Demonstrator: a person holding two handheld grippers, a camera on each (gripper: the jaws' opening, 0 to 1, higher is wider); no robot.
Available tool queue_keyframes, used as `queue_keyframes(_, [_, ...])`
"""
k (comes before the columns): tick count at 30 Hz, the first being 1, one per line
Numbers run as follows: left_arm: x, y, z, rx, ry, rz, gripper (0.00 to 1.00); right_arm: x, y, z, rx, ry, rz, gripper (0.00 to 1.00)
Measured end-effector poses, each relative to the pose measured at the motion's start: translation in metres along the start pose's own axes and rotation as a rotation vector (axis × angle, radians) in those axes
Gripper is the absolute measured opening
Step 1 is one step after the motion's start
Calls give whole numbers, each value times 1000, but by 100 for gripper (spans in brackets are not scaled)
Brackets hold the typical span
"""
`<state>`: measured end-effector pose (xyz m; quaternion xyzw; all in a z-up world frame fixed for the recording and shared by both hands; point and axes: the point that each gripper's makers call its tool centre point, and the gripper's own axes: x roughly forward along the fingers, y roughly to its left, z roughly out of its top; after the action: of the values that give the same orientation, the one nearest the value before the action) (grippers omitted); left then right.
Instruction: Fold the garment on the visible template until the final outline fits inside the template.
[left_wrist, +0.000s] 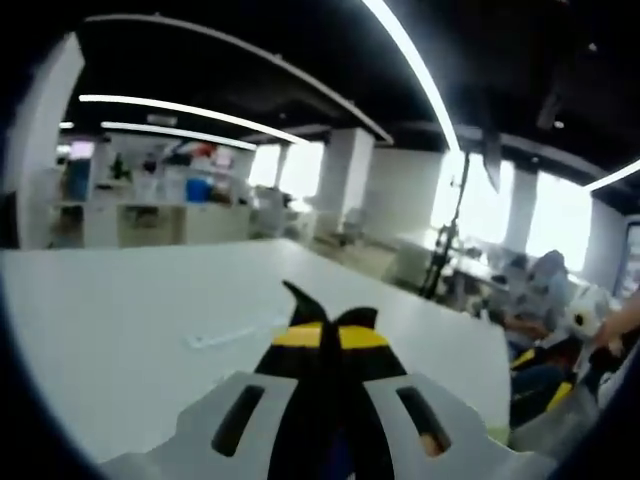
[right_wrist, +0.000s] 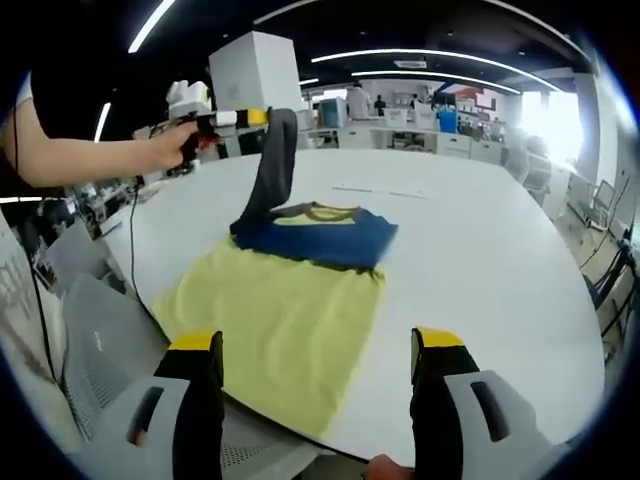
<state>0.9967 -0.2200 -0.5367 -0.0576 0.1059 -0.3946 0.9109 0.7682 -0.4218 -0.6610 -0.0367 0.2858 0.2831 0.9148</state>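
White tabletop (right_wrist: 480, 230) carries the shirt (right_wrist: 315, 235) on a yellow mat (right_wrist: 290, 330); left claw (right_wrist: 262, 118), clamped on a sleeve at 11 o'clock, could drag the fold askew — right claw (right_wrist: 315, 350) gapes, idle.

Open-plan office: desks (left_wrist: 150, 222), ceiling striplights (left_wrist: 190, 108)

One garment (right_wrist: 315, 235), one yellow template (right_wrist: 285, 325), two hand-held grippers, perhaps one table (right_wrist: 480, 250).
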Motion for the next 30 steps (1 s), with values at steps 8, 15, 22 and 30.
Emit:
queue_keyframes(8, [15,-9,-23,3,59,-24,0,0,-2,-2,6,6,-3,77])
queue_keyframes(15, [31,-18,-43,15,114,-49,0,1,-3,-3,11,7,-3,77])
queue_keyframes(22, [44,-27,-65,24,160,-63,0,-4,-6,-10,21,18,-14,76])
queue_keyframes(30, [55,-33,-96,32,227,-81,0,-11,-11,-16,35,32,-31,77])
